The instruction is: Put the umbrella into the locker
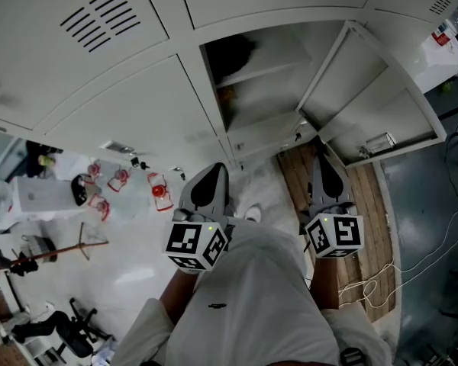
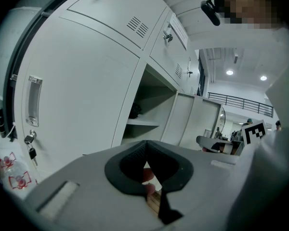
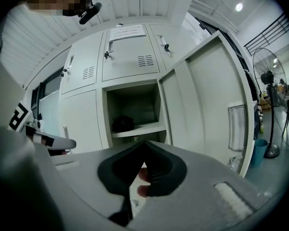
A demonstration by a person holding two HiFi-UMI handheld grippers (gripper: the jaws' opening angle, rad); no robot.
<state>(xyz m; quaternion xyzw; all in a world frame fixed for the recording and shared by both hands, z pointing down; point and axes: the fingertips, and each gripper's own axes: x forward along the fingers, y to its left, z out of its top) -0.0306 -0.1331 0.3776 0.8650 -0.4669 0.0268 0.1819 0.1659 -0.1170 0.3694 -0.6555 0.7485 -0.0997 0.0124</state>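
Left gripper (image 2: 145, 142): fingers (image 2: 126, 163) closed tip to tip, nothing between them. It is held roughly level and aimed at the locker (image 1: 269, 97).

Right gripper (image 3: 144, 142): its fingers (image 3: 116, 170) are likewise pressed together and empty. It faces the same open compartment.

Head view: both grippers are side by side in front of the person, with the marker cubes (image 1: 195, 246) nearest the body. Both are short of the locker opening, touching nothing.

Locker: one compartment is open and its door (image 1: 366, 90) is swung wide to the right. The neighbouring doors are shut. A key (image 2: 32, 150) hangs from the lock of the closed door on the left.

Umbrella (image 3: 123, 124): seen only as a dark, compact shape lying on the shelf (image 3: 142, 129) inside the open compartment, toward its left side. Too small and dark for detail, and well apart from both grippers.

Surroundings: wooden planks (image 1: 370, 212) lie on the floor under the open door, with a white cable (image 1: 382, 280) looped across them. Small red-and-white items (image 1: 160, 191) are on the floor to the left. A standing fan (image 3: 267, 81) is off to the right.
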